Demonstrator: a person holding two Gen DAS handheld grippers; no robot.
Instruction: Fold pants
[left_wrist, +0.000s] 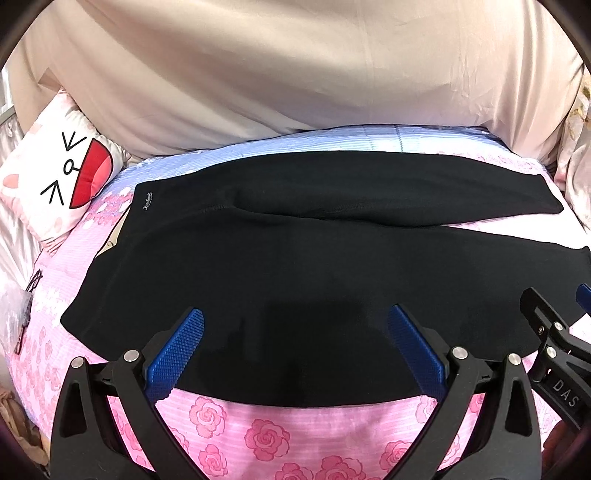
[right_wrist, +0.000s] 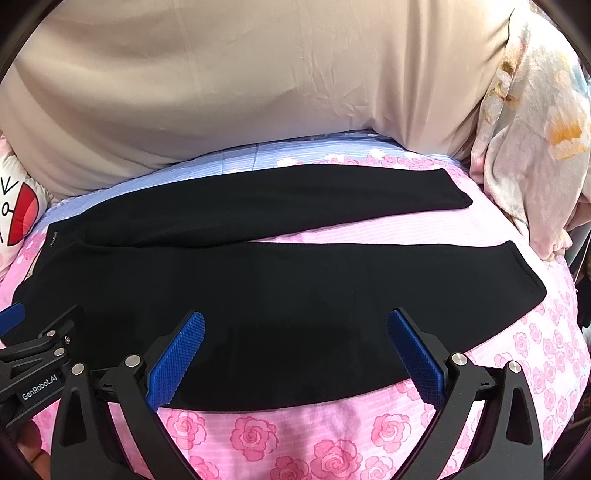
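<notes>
Black pants (left_wrist: 288, 266) lie flat across a pink rose-print bedsheet (left_wrist: 266, 439), waistband to the left, two legs stretching right. The legs part in a narrow V toward the cuffs (right_wrist: 517, 280). My left gripper (left_wrist: 295, 317) hovers open over the near edge of the pants by the hip, its blue pads (left_wrist: 177, 354) spread wide with nothing between them. My right gripper (right_wrist: 295, 319) is also open, above the near leg (right_wrist: 295, 314), and empty. Each gripper shows at the edge of the other's view: the right gripper (left_wrist: 554, 332) in the left wrist view, the left gripper (right_wrist: 44, 350) in the right wrist view.
A large beige quilt (left_wrist: 277, 74) is piled along the far side of the bed. A cartoon-face pillow (left_wrist: 62, 177) lies at the far left. Floral bedding (right_wrist: 532, 140) is bunched at the right. A small dark item (left_wrist: 26, 314) lies at the left edge of the sheet.
</notes>
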